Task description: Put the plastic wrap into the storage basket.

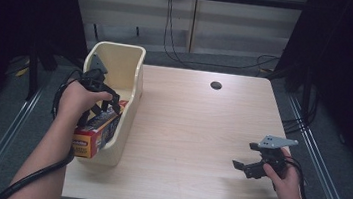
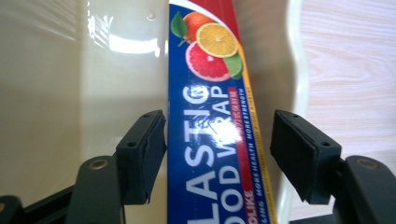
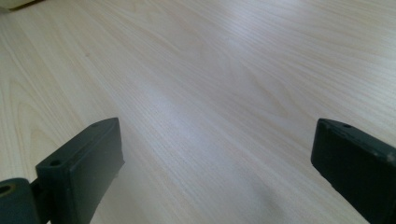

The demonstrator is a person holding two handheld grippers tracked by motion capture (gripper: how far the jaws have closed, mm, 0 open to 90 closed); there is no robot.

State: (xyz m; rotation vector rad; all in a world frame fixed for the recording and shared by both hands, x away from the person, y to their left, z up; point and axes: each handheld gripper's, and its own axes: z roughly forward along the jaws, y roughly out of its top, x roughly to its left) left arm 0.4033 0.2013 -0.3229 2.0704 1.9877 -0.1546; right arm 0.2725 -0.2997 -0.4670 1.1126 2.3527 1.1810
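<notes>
Left gripper view looks down into a cream bin (image 2: 56, 93) where a plastic-wrap box (image 2: 210, 140) lies lengthwise between the left tongs (image 2: 217, 156). One pad sits at, perhaps just touching, the box's blue edge, while the other stands clear of its yellow edge with a gap showing; so the tongs are narrow but slack, not clamped on the box. I judge the step in hand to be the release of the box inside the bin. The next move calls for a wider opening and a straight lift out, so that neither pad drags the box along or knocks the bin wall.

From the high view, the box (image 1: 94, 133) rests tilted in the bin (image 1: 131, 82) at the left edge of the surface (image 1: 196, 132), its near end poking past the bin's low front, with the left tongs (image 1: 106, 102) over it. Whether the box is fully settled is hard to say from here.

Well apart, the right tongs (image 1: 242, 166) hover wide and empty near the surface's right side, over bare wood (image 3: 210, 93).
</notes>
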